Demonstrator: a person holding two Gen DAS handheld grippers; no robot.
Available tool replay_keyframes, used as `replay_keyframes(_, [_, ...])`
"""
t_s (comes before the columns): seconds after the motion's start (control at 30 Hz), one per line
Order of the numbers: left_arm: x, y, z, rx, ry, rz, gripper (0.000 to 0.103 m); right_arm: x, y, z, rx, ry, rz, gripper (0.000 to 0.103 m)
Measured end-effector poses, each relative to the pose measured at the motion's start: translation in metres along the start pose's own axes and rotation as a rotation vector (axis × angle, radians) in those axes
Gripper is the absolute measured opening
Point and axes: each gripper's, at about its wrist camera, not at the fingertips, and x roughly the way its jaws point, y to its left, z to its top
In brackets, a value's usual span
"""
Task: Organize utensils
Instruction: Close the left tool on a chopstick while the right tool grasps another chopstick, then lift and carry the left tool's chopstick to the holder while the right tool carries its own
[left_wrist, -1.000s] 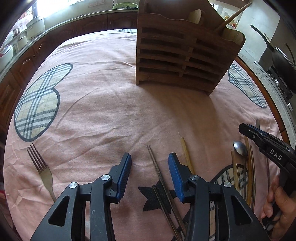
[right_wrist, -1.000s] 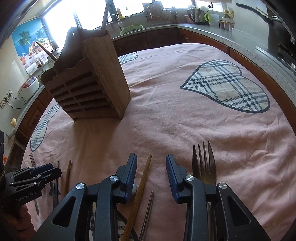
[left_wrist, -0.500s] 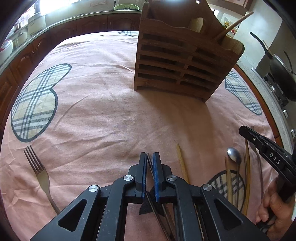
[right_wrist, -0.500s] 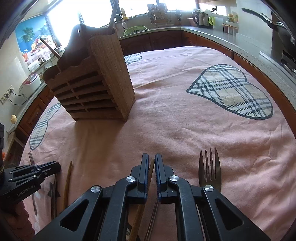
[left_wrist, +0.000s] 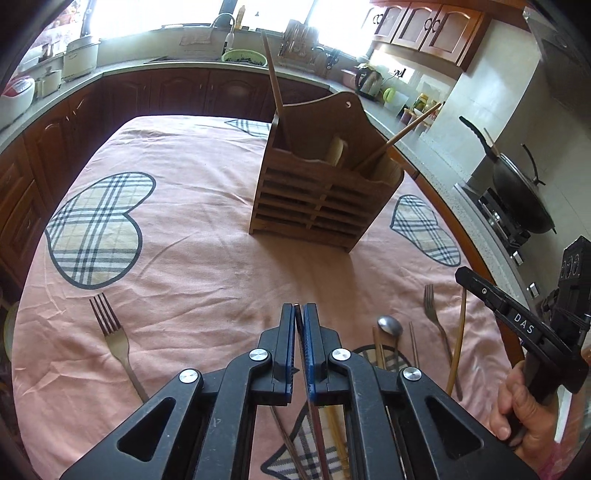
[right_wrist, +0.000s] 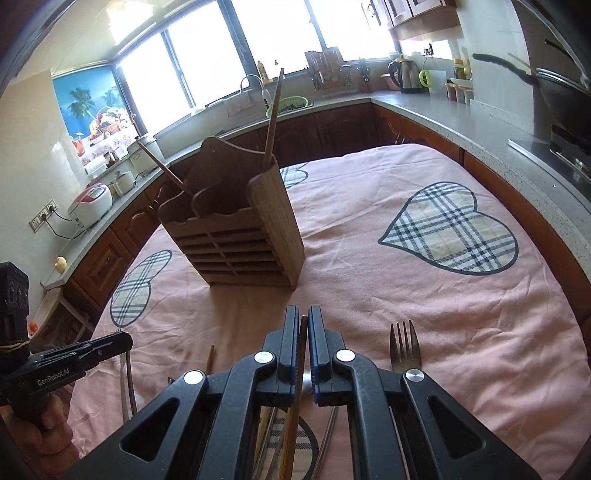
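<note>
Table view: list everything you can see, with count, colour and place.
tablecloth: one, pink with plaid hearts, covering the table
utensil holder: one, brown wood, upright mid-table
sticks in holder: two, wooden, leaning out its top
forks: two, metal, flat on the cloth, near edge
loose chopsticks: several, wooden and metal, near edge
spoon: one, silver, beside them
wok: one, black, stove at right
left gripper: one, black, jaws shut on metal chopstick
right gripper: one, black, jaws shut on wooden chopstick
hands: two, one holding each gripper
</note>
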Motion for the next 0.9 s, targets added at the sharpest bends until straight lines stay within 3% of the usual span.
replay_keyframes(0.43, [-0.084,-0.001,-0.014,0.015,-0.167,-0.056,0.002,-0.06,0.017,0.012,-0.022,-0.13,0.035,0.004])
replay_keyframes(0.9, [-0.118,0.007,-0.021,0.014,-0.263,-0.074,0.002,-0.091,0.032,0.018,-0.044,-0.21,0.056,0.004])
